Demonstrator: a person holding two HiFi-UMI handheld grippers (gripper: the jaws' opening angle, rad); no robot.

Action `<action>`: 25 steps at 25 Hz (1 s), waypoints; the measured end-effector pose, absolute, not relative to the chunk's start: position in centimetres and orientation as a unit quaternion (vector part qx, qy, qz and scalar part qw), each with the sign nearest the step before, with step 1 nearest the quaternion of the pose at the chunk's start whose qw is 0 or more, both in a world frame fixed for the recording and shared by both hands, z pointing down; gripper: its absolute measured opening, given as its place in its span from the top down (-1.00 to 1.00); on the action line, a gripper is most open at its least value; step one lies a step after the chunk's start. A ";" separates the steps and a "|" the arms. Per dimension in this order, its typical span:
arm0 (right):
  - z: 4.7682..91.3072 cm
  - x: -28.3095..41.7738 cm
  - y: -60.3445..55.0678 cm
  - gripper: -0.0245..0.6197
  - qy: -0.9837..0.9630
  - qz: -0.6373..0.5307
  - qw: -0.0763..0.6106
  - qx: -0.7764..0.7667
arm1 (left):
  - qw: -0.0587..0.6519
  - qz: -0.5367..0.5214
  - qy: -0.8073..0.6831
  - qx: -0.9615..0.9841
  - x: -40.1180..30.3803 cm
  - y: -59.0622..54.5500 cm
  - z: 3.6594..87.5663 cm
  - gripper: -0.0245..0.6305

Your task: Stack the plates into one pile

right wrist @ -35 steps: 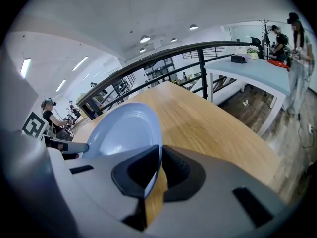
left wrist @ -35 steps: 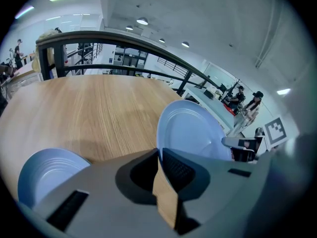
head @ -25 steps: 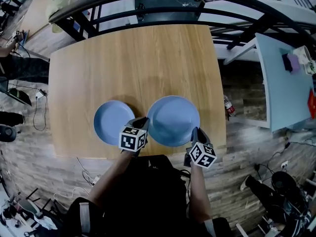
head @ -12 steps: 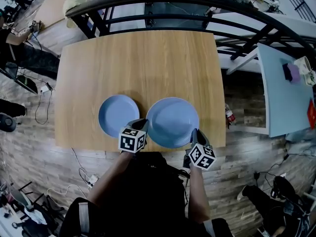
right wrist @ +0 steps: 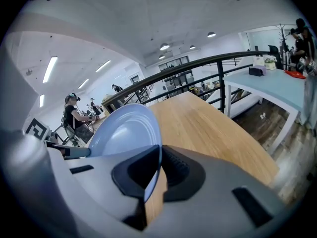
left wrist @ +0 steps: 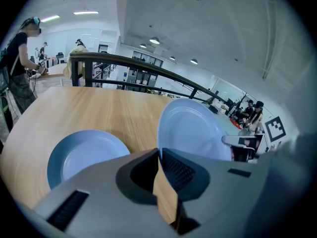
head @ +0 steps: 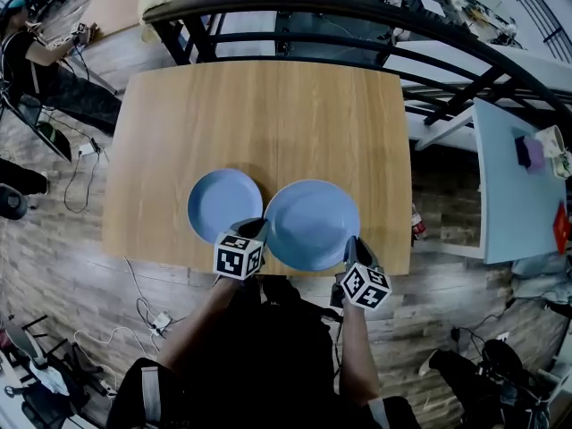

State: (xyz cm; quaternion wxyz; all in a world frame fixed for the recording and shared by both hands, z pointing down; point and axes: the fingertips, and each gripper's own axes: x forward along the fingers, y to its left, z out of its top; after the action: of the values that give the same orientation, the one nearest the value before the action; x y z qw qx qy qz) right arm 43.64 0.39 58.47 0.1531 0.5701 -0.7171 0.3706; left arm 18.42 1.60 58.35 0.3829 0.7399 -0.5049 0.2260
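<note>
- A wooden table [head: 268,123] is seen from steeply above, with two light blue plates near its front edge.
- The larger plate [head: 312,224] is held at the front of the table, right of centre, gripped on opposite sides of its rim by both grippers.
- The left gripper [head: 256,229] is clamped on the left edge of the larger plate. In the left gripper view its two dark pads are nearly together, with only the thin rim pinched between them.
- The right gripper [head: 352,245] is clamped on the right edge of the same plate. In the right gripper view its pads are likewise pressed onto the rim.
- In both gripper views the larger plate is seen tilted and appears to be raised off the tabletop, with bare wood showing beneath its rim.
- The smaller plate [head: 223,206] lies flat on the table just to the left of the larger one. Their rims are very close together, and it cannot be told whether they touch.
- A cube with black and white square markers is carried on each gripper, close to the person's dark sleeves.
- A dark metal railing [head: 357,12] curves past the far side of the table.
- A pale blue table [head: 509,177] stands to the right, well apart, with small items on it.
- A seated person [head: 36,61] is visible at the upper left, on a floor of wooden planks strewn with cables.
</note>
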 end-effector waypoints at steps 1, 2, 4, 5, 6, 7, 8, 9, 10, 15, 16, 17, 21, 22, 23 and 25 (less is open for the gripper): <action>58.4 43.4 0.4 0.80 -0.719 0.369 0.154 0.569 | 0.384 0.223 -0.507 0.739 18.2 1.7 58.2 0.80; 58.2 43.1 0.4 0.80 -0.720 0.368 0.156 0.567 | 0.384 0.221 -0.508 0.738 17.9 1.8 58.1 0.80; 58.1 42.4 0.3 0.80 -0.723 0.366 0.158 0.565 | 0.384 0.215 -0.512 0.738 17.3 1.9 57.7 0.80; 58.0 42.1 0.3 0.80 -0.723 0.365 0.158 0.564 | 0.384 0.213 -0.514 0.737 16.9 2.0 57.6 0.80; 58.0 41.7 0.4 0.80 -0.724 0.365 0.159 0.563 | 0.384 0.210 -0.515 0.737 16.5 2.1 57.5 0.80; 58.0 41.4 0.5 0.80 -0.725 0.364 0.160 0.563 | 0.385 0.209 -0.516 0.736 16.2 2.3 57.5 0.80; 58.0 41.0 0.6 0.80 -0.726 0.363 0.160 0.562 | 0.385 0.207 -0.517 0.736 15.8 2.5 57.6 0.80; 58.0 40.7 0.7 0.80 -0.726 0.362 0.161 0.562 | 0.386 0.206 -0.517 0.736 15.5 2.7 57.6 0.80; 57.9 40.4 0.8 0.80 -0.727 0.361 0.161 0.562 | 0.386 0.205 -0.518 0.735 15.2 2.9 57.6 0.80; 57.4 38.7 1.7 0.80 -0.727 0.357 0.162 0.563 | 0.386 0.196 -0.520 0.736 13.5 3.6 57.3 0.80; 57.2 38.2 1.9 0.80 -0.728 0.357 0.162 0.563 | 0.387 0.194 -0.521 0.736 13.0 3.8 57.1 0.80; 57.0 37.7 2.2 0.80 -0.728 0.355 0.163 0.563 | 0.387 0.191 -0.521 0.736 12.5 4.0 57.0 0.80; 56.4 36.1 3.2 0.80 -0.728 0.350 0.166 0.565 | 0.391 0.186 -0.519 0.737 10.9 5.1 56.9 0.80; 56.3 35.8 3.4 0.80 -0.728 0.349 0.166 0.566 | 0.392 0.185 -0.519 0.737 10.6 5.3 56.8 0.80; 56.2 35.6 3.5 0.80 -0.728 0.349 0.166 0.566 | 0.392 0.183 -0.518 0.738 10.3 5.5 56.8 0.80; 56.0 34.9 3.9 0.80 -0.728 0.348 0.166 0.567 | 0.392 0.180 -0.518 0.738 9.7 5.9 56.7 0.80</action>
State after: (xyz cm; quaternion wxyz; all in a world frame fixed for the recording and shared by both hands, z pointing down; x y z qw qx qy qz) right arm 34.91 3.92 55.95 0.1661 0.5668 -0.7279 0.3482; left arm 9.72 5.95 56.66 0.3924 0.7381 -0.5185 0.1800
